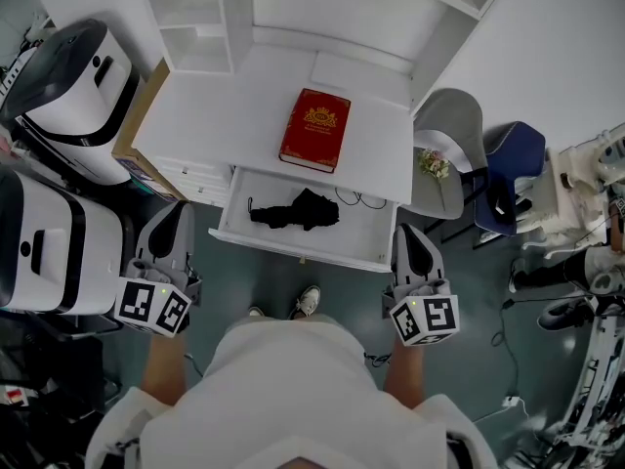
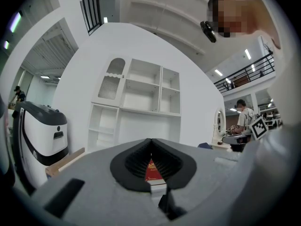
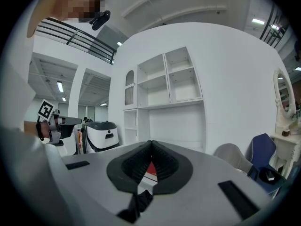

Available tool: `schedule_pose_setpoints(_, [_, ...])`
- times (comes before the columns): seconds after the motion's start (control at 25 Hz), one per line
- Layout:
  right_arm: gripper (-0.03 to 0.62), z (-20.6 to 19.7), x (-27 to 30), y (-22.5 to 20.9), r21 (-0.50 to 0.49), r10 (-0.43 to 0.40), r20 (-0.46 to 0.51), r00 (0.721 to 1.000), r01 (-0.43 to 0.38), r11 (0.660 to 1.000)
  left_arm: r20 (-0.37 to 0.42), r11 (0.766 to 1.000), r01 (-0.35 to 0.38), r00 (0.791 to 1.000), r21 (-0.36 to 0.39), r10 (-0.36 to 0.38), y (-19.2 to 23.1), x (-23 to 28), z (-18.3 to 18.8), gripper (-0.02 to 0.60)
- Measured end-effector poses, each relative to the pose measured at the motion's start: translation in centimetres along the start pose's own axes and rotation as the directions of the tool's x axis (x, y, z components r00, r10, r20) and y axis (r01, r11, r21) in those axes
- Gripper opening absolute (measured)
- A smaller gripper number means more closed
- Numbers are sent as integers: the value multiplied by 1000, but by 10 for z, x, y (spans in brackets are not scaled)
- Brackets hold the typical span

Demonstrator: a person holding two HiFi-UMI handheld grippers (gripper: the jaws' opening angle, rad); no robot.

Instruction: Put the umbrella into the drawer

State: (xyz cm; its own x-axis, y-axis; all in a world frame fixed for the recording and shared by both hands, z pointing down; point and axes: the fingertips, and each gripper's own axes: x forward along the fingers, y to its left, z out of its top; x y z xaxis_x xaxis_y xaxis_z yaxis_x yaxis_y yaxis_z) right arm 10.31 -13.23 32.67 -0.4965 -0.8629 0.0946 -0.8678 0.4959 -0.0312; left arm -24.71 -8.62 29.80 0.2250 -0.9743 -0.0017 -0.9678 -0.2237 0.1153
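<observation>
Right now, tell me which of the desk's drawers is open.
The wide middle drawer, pulled out below the red book, with the black umbrella lying in it. The small drawers to its left are shut.

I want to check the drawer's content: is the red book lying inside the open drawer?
No, the red book lies on the desk top, while the black umbrella is in the drawer.
</observation>
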Motion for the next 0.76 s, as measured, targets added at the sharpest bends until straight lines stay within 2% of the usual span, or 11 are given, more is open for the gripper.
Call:
schedule_pose_setpoints(0.52, [2, 0, 19, -8, -4, 27, -4, 1000, -27, 1000, -16, 1000, -9, 1000, 0, 9, -2, 15, -6, 14])
schedule_pose_setpoints(0.76, [2, -2, 27, -17, -1, 28, -6, 1000, -28, 1000, 11, 996, -5, 1000, -88, 5, -2, 30, -3, 14])
